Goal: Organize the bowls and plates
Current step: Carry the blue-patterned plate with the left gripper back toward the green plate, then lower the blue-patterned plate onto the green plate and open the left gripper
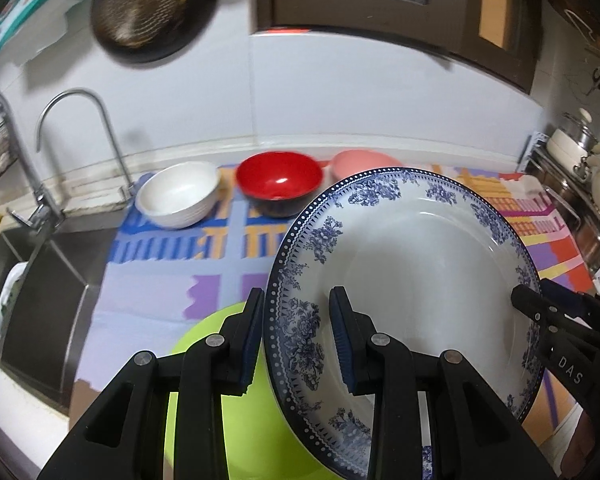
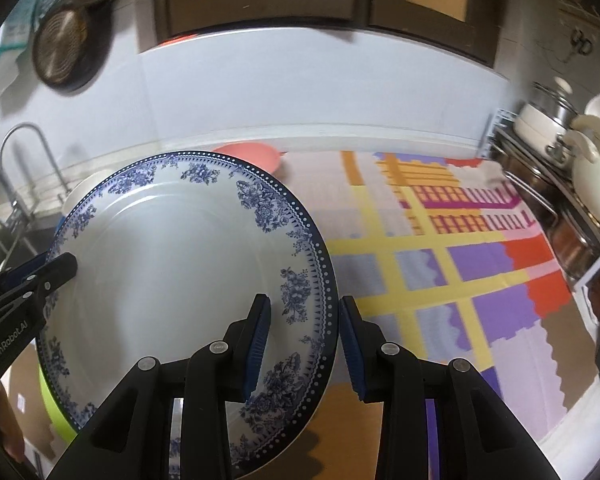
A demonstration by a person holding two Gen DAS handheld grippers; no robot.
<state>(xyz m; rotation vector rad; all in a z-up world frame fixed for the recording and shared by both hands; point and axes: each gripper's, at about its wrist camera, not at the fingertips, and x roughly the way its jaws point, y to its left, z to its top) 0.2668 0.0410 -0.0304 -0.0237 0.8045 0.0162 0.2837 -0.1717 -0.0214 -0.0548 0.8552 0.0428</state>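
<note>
A patterned mat (image 2: pixel 480 276) in purple, yellow, orange and red blocks is covering the counter, running from the steel sink (image 1: pixel 40 280) on one side to a rack of pots (image 2: pixel 560 128) on the other. Above it, the blue-and-white floral plate (image 1: pixel 412 280) is being held off the mat, tilted, by both grippers at once. The left gripper (image 1: pixel 298 336) is clamping the plate's left rim, 1 pad on the underside and 1 on the white face. The right gripper (image 2: pixel 304 344) is gripping the opposite rim the same way, its pads pressing either side of the dotted border. A lime-green bowl (image 1: pixel 204 400) is sitting low beneath the plate's left edge; whether they touch cannot be told. Along the back wall 3 bowls are standing in a row on the mat: a white bowl (image 1: pixel 180 194) nearest the curved tap (image 1: pixel 80 128), a red bowl (image 1: pixel 280 182) beside it, and a pink bowl (image 1: pixel 360 164) partly hidden behind the plate. A dark frying pan (image 1: pixel 144 8) is hanging on the wall above the tap
</note>
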